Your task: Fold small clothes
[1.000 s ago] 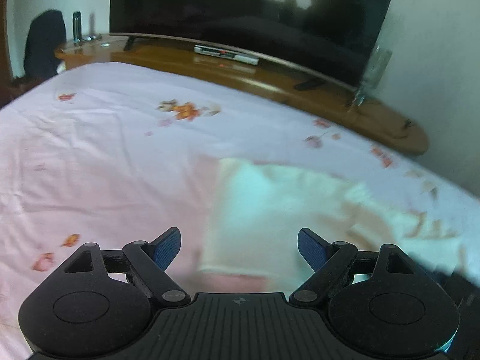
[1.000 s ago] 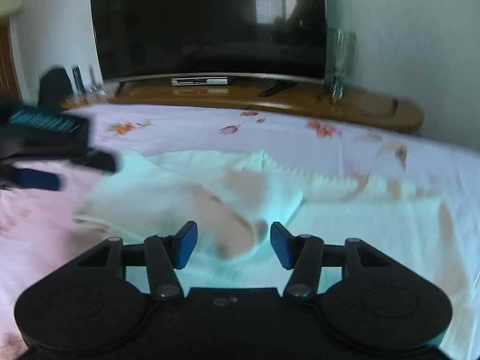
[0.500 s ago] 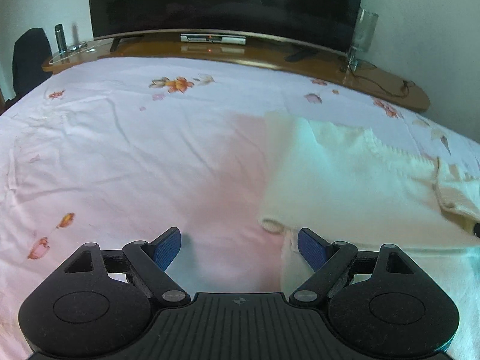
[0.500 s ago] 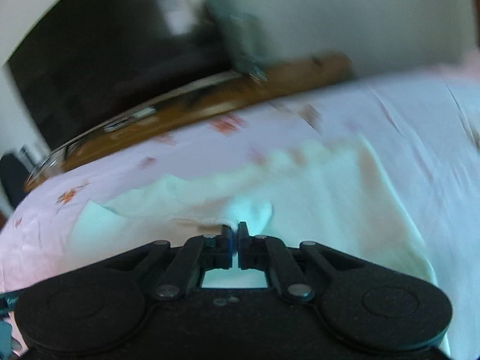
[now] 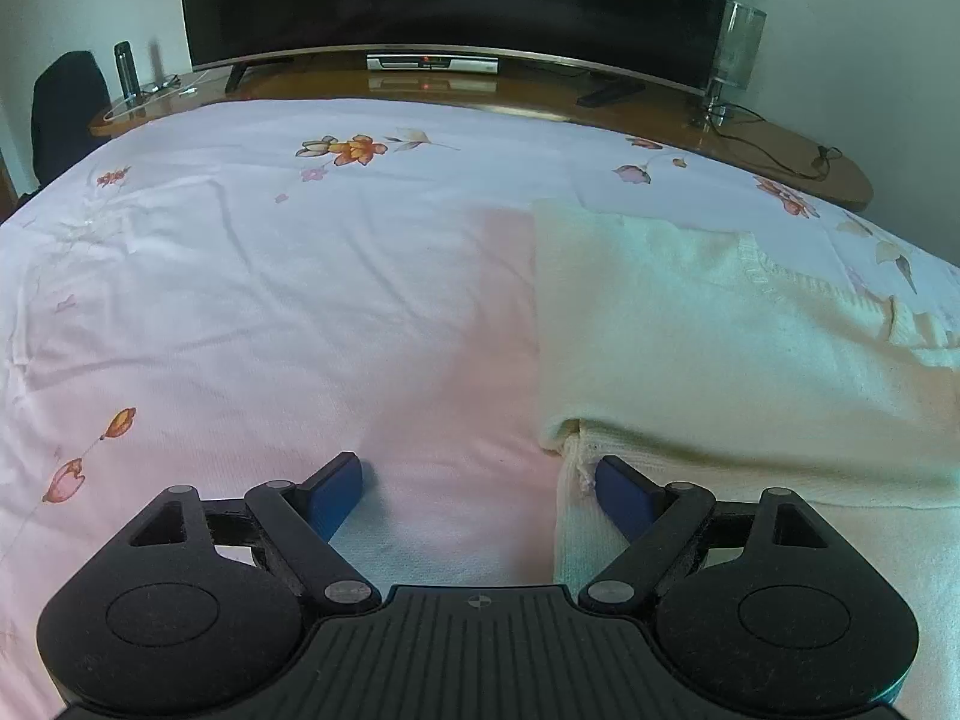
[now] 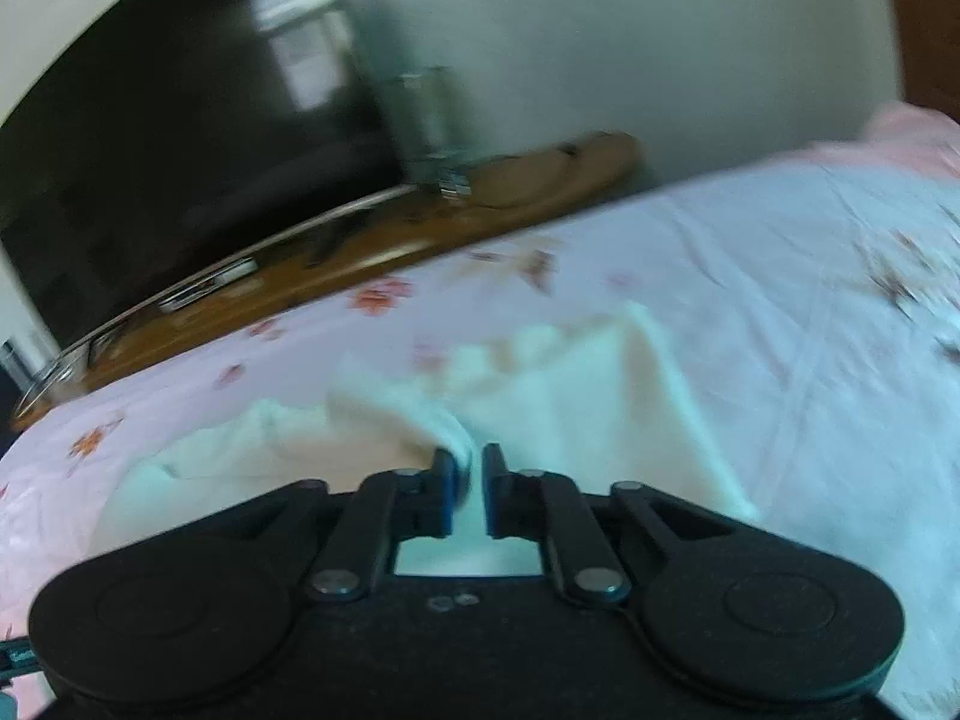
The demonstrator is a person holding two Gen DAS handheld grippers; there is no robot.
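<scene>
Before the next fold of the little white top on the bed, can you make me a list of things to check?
1. Right hand-held gripper pinching the cream-white knitted top: ok. It has just closed, with a bunch of cloth between its blue pads.
2. Left hand-held gripper ready: ok. It is open and holds nothing.
3. Left gripper lined up on cloth: not ok. Only its right pad is at the top's folded corner; the rest is over the flowered pink bedsheet.
4. Top lying flat: not ok, bunched near the right gripper.
5. Free bed beside the top: ok.
6. Where the sleeves lie: cannot tell, the right view is blurred.
</scene>
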